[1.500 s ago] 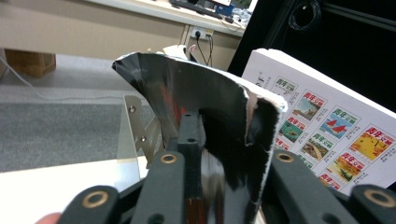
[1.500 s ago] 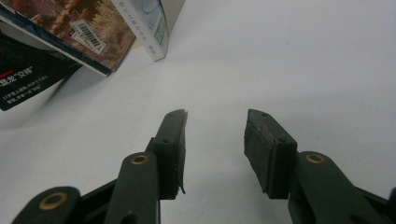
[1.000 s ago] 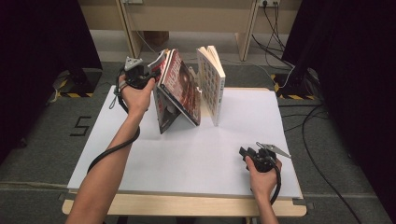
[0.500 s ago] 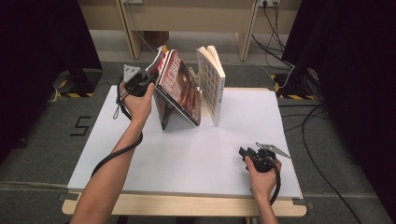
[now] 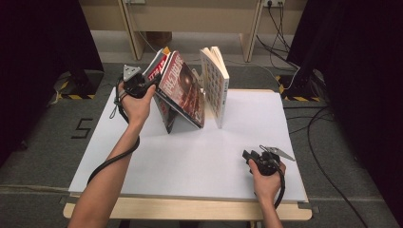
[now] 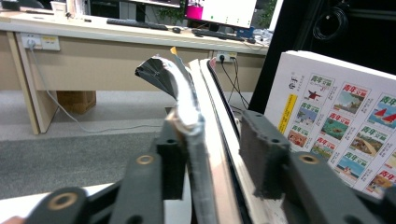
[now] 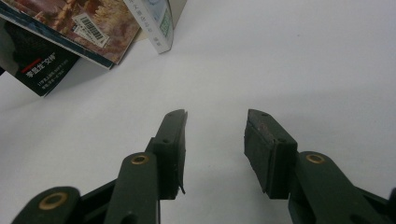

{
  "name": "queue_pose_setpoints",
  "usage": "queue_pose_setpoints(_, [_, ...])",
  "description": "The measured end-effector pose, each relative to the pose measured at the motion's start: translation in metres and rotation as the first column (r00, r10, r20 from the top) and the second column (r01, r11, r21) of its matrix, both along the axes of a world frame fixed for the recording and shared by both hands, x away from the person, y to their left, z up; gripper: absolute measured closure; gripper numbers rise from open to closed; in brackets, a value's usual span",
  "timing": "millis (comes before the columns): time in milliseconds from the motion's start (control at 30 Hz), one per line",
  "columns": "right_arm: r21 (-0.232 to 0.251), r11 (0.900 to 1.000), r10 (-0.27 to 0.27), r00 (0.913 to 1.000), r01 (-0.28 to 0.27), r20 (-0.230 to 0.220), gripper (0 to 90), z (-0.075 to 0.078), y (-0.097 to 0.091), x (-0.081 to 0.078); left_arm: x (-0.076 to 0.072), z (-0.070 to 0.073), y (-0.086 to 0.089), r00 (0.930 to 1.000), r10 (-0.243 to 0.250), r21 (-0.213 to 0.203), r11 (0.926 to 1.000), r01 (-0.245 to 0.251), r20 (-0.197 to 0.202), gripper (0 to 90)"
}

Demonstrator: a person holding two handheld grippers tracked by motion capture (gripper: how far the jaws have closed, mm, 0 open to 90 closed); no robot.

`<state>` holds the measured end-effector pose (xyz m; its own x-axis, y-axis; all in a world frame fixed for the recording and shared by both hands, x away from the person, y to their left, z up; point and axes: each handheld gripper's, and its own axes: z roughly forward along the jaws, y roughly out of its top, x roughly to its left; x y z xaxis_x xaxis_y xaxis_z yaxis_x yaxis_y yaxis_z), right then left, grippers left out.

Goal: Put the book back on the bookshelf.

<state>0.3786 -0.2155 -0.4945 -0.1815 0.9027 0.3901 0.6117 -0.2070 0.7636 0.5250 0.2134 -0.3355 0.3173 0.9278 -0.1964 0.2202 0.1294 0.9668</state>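
Observation:
Several magazines (image 5: 183, 92) stand propped at a slant on the white table (image 5: 190, 161), the front cover dark red. My left gripper (image 5: 147, 85) is at their upper left edge. In the left gripper view the magazines' top edges (image 6: 187, 98) run between the jaws of my left gripper (image 6: 212, 140). The jaws have just been opening, and the right pad (image 6: 261, 154) stands off the pages. A white book (image 5: 216, 85) with small colour pictures (image 6: 336, 112) stands upright just right of the magazines. My right gripper (image 5: 249, 156) rests open near the front right of the table, with nothing in it (image 7: 215, 126).
The magazines' lower corners (image 7: 70, 28) lie ahead of the right gripper across bare white table. A wooden desk frame (image 5: 190, 19) and cables (image 5: 309, 118) are on the floor beyond and right of the table. Dark curtains hang on both sides.
My left hand has shifted slightly left and towards me at the magazines' top edge. The magazines keep their slant. The right hand has stayed still.

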Motion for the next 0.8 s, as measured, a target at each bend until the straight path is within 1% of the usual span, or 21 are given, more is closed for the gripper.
queue_pose_setpoints(67, [-0.012,0.9999,0.005,1.0,-0.005,0.005,58.8,-0.001,-0.001,0.0,-0.002,0.0,0.002,0.9999,0.01,0.005,0.9999,-0.01,-0.009,53.6])
queue_pose_setpoints(133, [-0.005,1.0,0.007,1.0,-0.007,-0.004,58.8,-0.001,-0.002,0.0,-0.004,-0.001,0.004,0.9997,0.01,0.012,0.9999,-0.009,-0.022,50.3])
queue_pose_setpoints(167, [-0.014,0.9999,0.006,1.0,-0.006,0.0,58.8,-0.002,-0.002,0.0,-0.004,-0.001,0.006,0.9996,0.01,0.011,0.9999,-0.01,-0.027,49.1])
queue_pose_setpoints(233, [-0.006,1.0,0.005,1.0,-0.005,-0.001,58.9,-0.002,-0.002,0.0,-0.005,-0.002,0.009,0.9993,0.011,0.013,0.9999,-0.011,-0.036,47.9])
queue_pose_setpoints(300, [-0.005,1.0,0.003,1.0,-0.003,0.001,58.9,-0.003,-0.002,0.0,-0.006,-0.003,0.012,0.9989,0.006,0.009,0.9999,-0.006,-0.047,47.0])
queue_pose_setpoints(333, [-0.004,1.0,0.003,1.0,-0.003,-0.003,58.9,-0.003,-0.001,0.0,-0.007,-0.003,0.012,0.9988,0.003,0.008,1.0,-0.003,-0.048,46.7])
queue_pose_setpoints(367, [-0.01,0.9999,0.009,1.0,-0.009,0.004,58.8,-0.003,-0.002,0.001,-0.007,-0.003,0.013,0.9988,0.001,0.011,0.9999,0.0,-0.049,46.4])
queue_pose_setpoints(467, [-0.009,0.9999,0.006,1.0,-0.006,0.002,58.8,-0.002,0.0,0.0,-0.009,-0.004,0.012,0.9987,-0.012,0.012,0.9998,0.012,-0.05,45.7])
queue_pose_setpoints(733, [-0.011,0.9999,0.01,0.9999,-0.01,0.005,58.7,-0.002,0.001,0.0,-0.019,-0.01,0.014,0.9983,-0.013,0.012,0.9998,0.014,-0.056,44.6])
queue_pose_setpoints(800, [-0.012,0.9999,0.011,0.9999,-0.011,0.003,58.7,-0.002,0.001,0.0,-0.021,-0.012,0.015,0.9978,-0.013,0.016,0.9998,0.014,-0.065,44.4])
